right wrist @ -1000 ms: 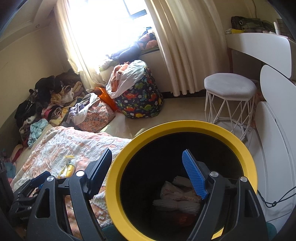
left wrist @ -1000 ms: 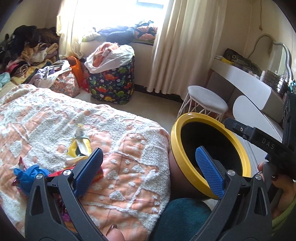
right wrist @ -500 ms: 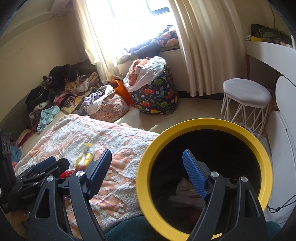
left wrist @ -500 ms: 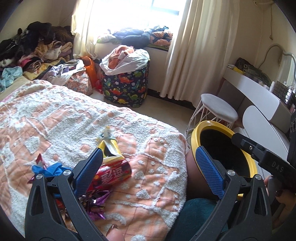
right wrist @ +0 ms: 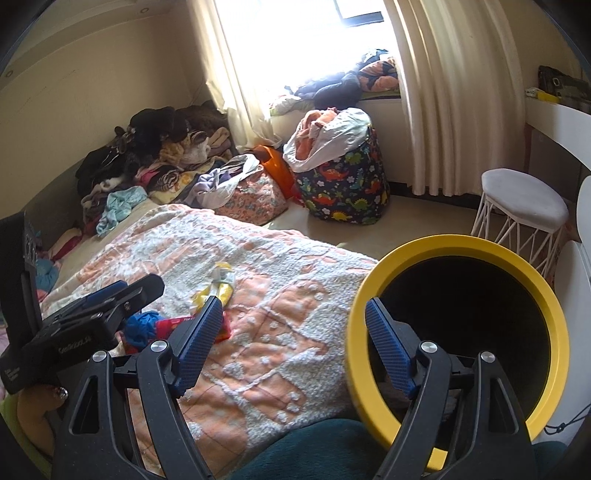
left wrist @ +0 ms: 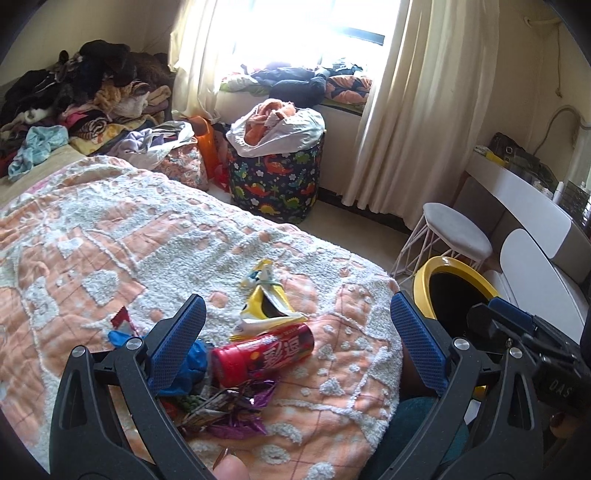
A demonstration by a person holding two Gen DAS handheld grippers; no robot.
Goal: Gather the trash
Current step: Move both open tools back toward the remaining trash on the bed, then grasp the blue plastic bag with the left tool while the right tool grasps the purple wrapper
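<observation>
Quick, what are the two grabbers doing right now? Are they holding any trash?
Left gripper: jaws open, holding nothing, above the red cylindrical snack can.
Right gripper: jaws open, holding nothing.

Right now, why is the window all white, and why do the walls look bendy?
Left wrist view: the window is washed out by bright daylight, so nothing outside shows; the round lens curves the curtain and darkens the corners. Right wrist view: the same glare at the window, and the inside of the yellow bin is too dark to see into.
</observation>
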